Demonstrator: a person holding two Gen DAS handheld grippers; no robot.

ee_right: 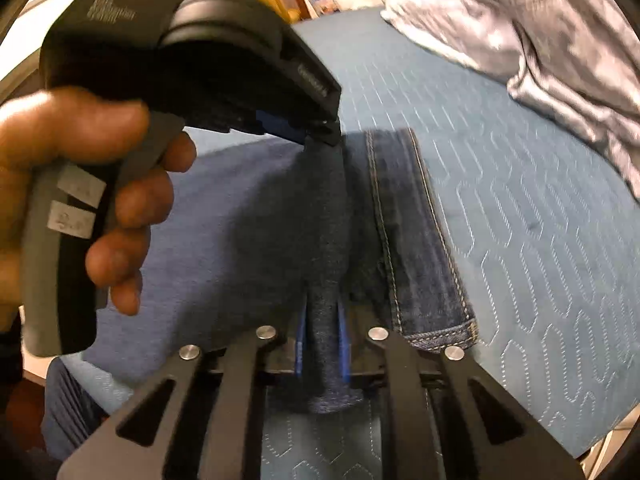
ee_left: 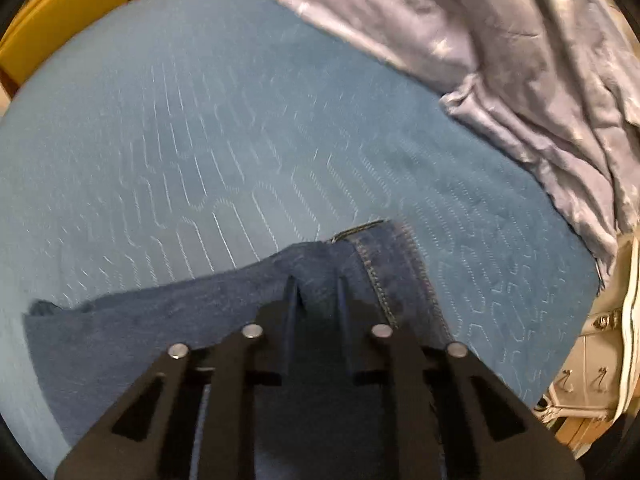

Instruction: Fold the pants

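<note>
Both grippers pinch the jeans — the left gripper at bottom centre of its view, the right gripper likewise, each clamped on a denim fold. The pants lie low on the blue quilt; a hand grips the left tool — grey blanket upper right.

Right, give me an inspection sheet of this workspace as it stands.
Surface: blue quilted bedspread, stitched pattern.
Job's things: jeans lying on it, one hemmed leg flat, a fold of denim lifted.
Clutter: crumpled grey blanket at the far right.
Grippers: left gripper shut on denim; right gripper shut on denim; a hand holds the left one's handle.
Cables: nothing seen.
Surroundings: yellow object far left; pale furniture off the right edge.
</note>
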